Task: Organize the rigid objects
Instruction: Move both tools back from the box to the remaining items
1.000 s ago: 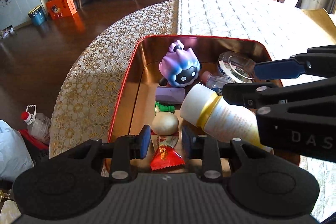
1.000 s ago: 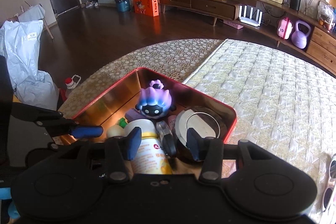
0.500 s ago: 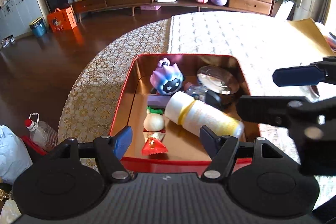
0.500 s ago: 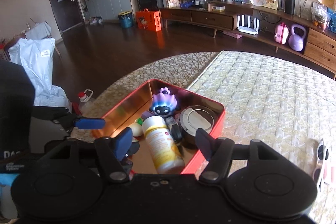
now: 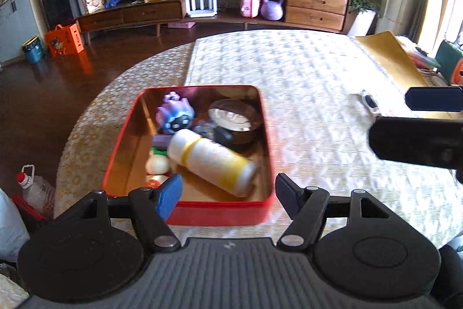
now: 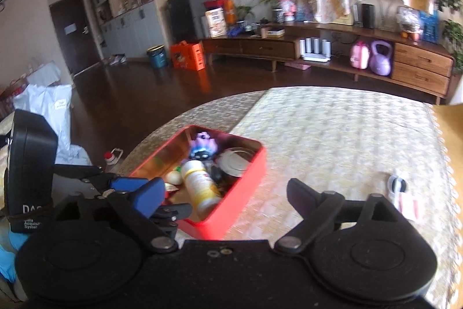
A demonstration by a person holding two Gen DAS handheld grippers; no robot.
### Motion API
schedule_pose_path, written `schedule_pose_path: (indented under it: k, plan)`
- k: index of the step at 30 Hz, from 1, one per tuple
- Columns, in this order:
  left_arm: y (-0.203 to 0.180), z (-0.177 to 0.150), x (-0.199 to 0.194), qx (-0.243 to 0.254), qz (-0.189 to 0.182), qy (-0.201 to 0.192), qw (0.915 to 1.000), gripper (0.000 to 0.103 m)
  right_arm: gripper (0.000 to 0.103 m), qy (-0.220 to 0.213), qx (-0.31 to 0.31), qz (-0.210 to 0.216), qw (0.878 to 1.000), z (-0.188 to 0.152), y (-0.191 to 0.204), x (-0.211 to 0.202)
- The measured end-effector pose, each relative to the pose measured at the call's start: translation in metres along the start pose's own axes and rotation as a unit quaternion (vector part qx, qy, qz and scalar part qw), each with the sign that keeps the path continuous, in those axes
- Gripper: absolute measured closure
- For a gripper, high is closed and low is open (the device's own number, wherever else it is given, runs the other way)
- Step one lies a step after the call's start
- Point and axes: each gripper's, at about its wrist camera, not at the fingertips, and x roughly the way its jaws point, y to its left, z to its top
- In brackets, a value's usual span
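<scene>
A red tin box (image 5: 222, 210) stands on the table near its left edge. In it a white and yellow bottle (image 5: 211, 161) lies on its side, beside a purple toy (image 5: 175, 118), a round glass dish (image 5: 234, 118) and a pale ball (image 5: 157, 164). My left gripper (image 5: 228, 193) hangs open just in front of the tin, with nothing held. My right gripper (image 6: 224, 193) is back from the tin on its right; its jaws are opening and nothing is between them. White sunglasses (image 6: 398, 187) lie on the cloth to the right.
The round table carries a gold lace cloth (image 5: 86, 135) and a white quilted cover (image 5: 303, 77). A yellow sheet (image 5: 387, 57) lies at the far right. On the floor to the left stands a plastic jug (image 5: 31, 187). A long wooden sideboard (image 5: 315, 7) lines the far wall.
The right gripper let go of the bottle, which now lies in the tin. Both grippers drew back and up from the tin, and both sets of jaws widened.
</scene>
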Motion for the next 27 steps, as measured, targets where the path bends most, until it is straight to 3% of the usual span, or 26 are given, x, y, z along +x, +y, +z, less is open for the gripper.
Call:
schedule_pose_path:
  k: [2, 4, 19, 27]
  plan:
    - [-0.009, 0.001, -0.001, 0.003, -0.005, -0.001, 1.0, 0.031, 0.005, -0.004, 0.007, -0.004, 1.0, -0.004, -0.008, -0.008]
    - [-0.016, 0.003, -0.001, 0.002, -0.012, -0.004, 0.9999, 0.022, 0.003, -0.007, 0.012, -0.016, 1.0, -0.008, -0.016, -0.016]
    - [-0.083, 0.033, 0.013, -0.003, -0.044, -0.027, 0.9986, 0.022, 0.001, -0.002, 0.065, -0.086, 0.994, -0.041, -0.103, -0.042]
    - [-0.129, 0.06, 0.044, 0.005, -0.061, -0.012, 0.998, 0.022, 0.001, -0.002, 0.088, -0.112, 0.99, -0.049, -0.152, -0.036]
